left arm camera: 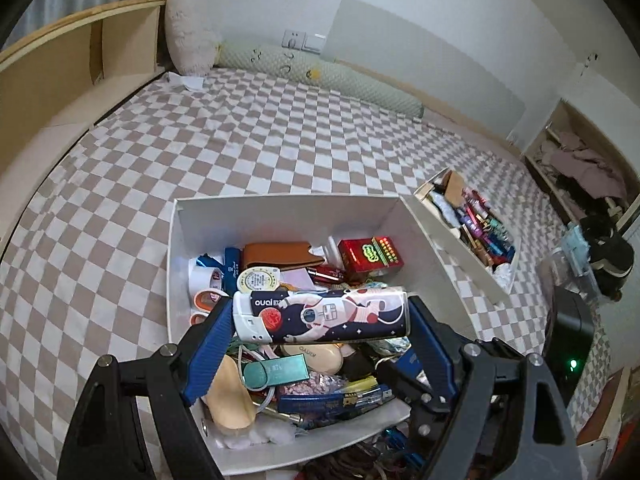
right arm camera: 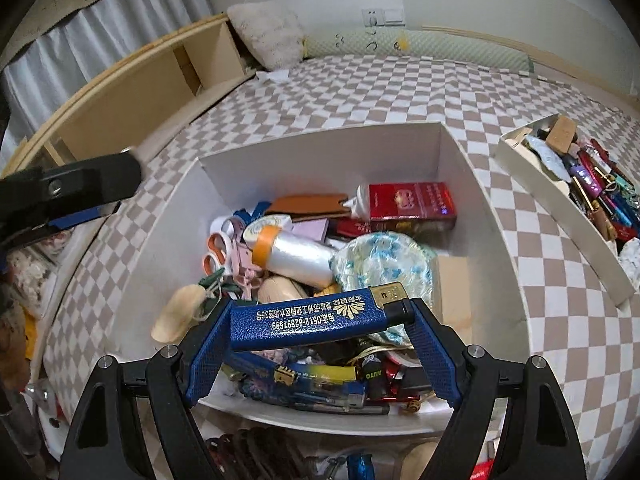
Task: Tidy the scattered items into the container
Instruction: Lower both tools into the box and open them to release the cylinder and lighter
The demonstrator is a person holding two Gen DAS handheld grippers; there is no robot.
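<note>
Left gripper (left arm camera: 320, 316): clamped endwise on the astronaut-print tube (left arm camera: 320, 314), one blue pad on the white cap end at 9 o'clock, the other on the flat end at 3 o'clock.
Right gripper (right arm camera: 320, 322): clamped endwise on the blue lighter (right arm camera: 316, 318), which lies crosswise with its gold-and-black head toward 3 o'clock.
Where they are: both items hang over the white box (left arm camera: 280, 208), above its near half, clear of the pile.
Tube handling: likely light and rigid, with a glossy, rounded skin; an endwise hold may let it pivot or slip, so across the middle of the body looks safer.
Lighter handling: small, stiff, light; the textured case should grip well, but keep the pads off the head.
Box contents: red carton (right arm camera: 412, 204) at 1 o'clock, orange-handled scissors (right arm camera: 218, 250) at 10 o'clock, plastic-wrap roll (right arm camera: 296, 256) at centre.
Beyond: second tray (right arm camera: 560, 196) at 2 o'clock on the checked bedcover (left arm camera: 260, 140).
</note>
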